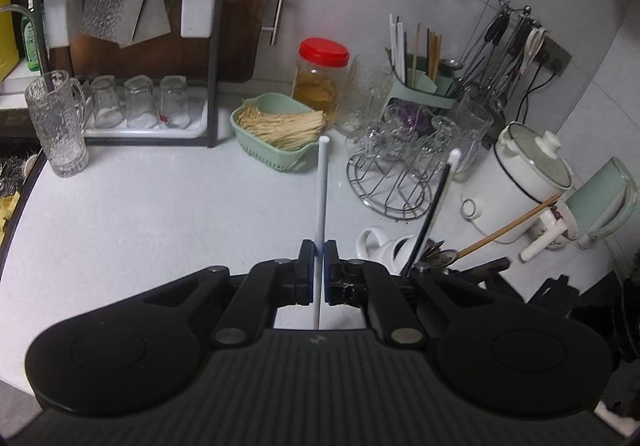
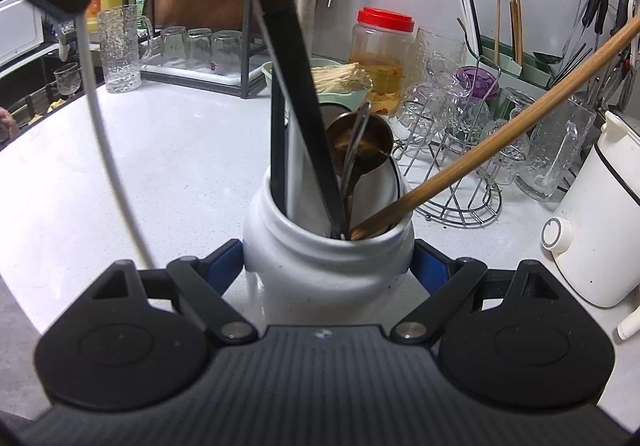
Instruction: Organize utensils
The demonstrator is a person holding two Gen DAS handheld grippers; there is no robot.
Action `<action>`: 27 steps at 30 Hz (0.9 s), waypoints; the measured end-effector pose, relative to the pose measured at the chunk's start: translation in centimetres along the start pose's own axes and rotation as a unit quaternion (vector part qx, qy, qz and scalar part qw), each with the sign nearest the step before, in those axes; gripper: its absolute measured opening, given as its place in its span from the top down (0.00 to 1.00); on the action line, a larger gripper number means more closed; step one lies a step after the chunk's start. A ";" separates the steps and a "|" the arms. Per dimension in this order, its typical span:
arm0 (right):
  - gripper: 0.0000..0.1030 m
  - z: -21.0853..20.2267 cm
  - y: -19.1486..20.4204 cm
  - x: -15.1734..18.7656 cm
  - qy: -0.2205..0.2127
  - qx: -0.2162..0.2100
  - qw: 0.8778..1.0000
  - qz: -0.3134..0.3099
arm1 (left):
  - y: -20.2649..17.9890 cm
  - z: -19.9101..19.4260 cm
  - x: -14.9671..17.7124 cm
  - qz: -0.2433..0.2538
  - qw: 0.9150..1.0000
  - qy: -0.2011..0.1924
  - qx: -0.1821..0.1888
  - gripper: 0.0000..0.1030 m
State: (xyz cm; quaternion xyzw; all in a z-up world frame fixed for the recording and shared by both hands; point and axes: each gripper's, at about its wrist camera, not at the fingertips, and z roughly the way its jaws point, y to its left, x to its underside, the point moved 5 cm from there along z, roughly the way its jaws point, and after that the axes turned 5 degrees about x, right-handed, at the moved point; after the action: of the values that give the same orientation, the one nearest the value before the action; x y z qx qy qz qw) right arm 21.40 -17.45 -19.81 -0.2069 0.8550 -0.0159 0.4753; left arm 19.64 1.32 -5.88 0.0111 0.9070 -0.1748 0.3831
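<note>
The left hand-held gripper point(image 1: 319, 266) is clenched on a thin white plastic chopstick point(image 1: 322, 206), lifted clear over the pale desk point(image 1: 160, 214). The right hand-held gripper point(image 2: 328, 266) clasps the white ceramic utensil jar point(image 2: 320, 270), likely steadying it while chopsticks get pulled for the green rack point(image 1: 420, 88).

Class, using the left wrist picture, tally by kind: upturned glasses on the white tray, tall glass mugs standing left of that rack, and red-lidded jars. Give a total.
Upturned glasses: 3
Tall glass mugs: 1
Red-lidded jars: 1
Total: 5
</note>
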 end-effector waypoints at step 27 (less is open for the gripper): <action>0.11 0.2 0.9 -0.3 -0.005 0.002 1.000 0.002 | -7.7 -5.0 -7.2 0.043 0.992 -0.087 0.085 0.95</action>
State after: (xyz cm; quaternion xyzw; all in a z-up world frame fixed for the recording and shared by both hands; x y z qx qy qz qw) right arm 21.37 -16.48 -19.85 -0.2039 0.8532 -0.0158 0.4798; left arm 20.07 -3.50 4.78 0.0679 0.8504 -0.2350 0.4657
